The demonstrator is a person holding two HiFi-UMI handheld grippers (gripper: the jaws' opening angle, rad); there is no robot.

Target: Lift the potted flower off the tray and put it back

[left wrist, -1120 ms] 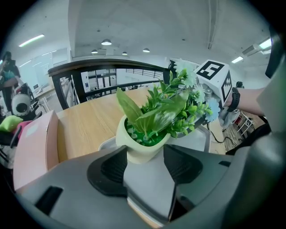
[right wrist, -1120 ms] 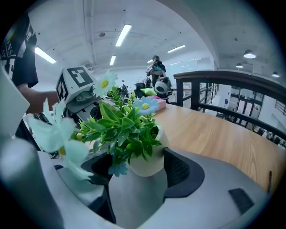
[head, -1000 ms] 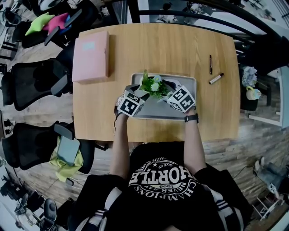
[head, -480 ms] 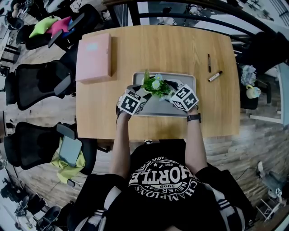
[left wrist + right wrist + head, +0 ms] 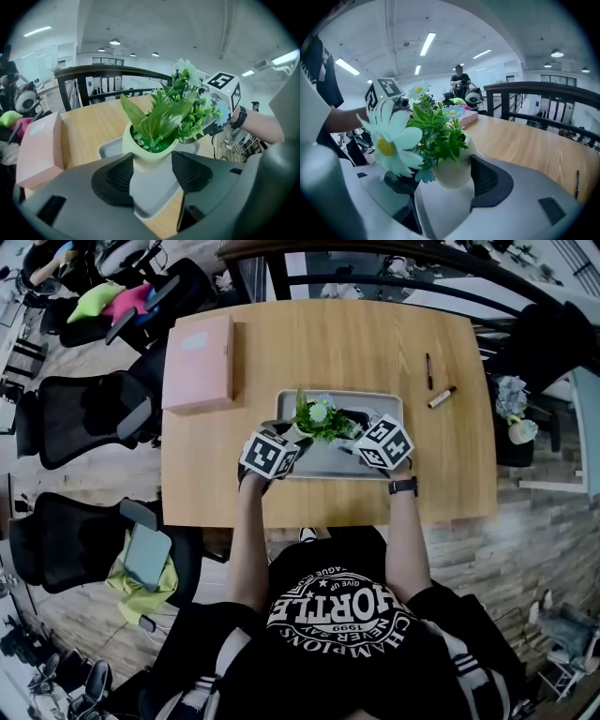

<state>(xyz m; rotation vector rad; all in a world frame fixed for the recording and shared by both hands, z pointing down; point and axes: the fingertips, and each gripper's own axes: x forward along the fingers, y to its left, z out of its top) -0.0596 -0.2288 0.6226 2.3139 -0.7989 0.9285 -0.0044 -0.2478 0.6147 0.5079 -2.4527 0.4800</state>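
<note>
The potted flower [image 5: 319,416], a pale pot with green leaves and white-blue blossoms, hangs just above the grey tray [image 5: 330,463] in the middle of the wooden table. My left gripper [image 5: 293,433] grips the pot from the left and my right gripper [image 5: 350,426] grips it from the right. In the left gripper view the pot [image 5: 147,153] sits between the two dark pads of that gripper [image 5: 152,176], with the tray [image 5: 110,147] below it. The right gripper view has the pot [image 5: 451,172] wedged between that gripper's [image 5: 443,182] pads, and a big daisy hides the left pad.
A pink box [image 5: 200,362] lies at the table's far left. A dark pen [image 5: 428,371] and a marker [image 5: 442,397] lie right of the tray. Black office chairs [image 5: 84,418] stand along the table's left side. A dark railing runs behind the far edge.
Both grippers have risen together with the potted flower, which now hangs a little higher above the tray. The jaws keep the same width.
</note>
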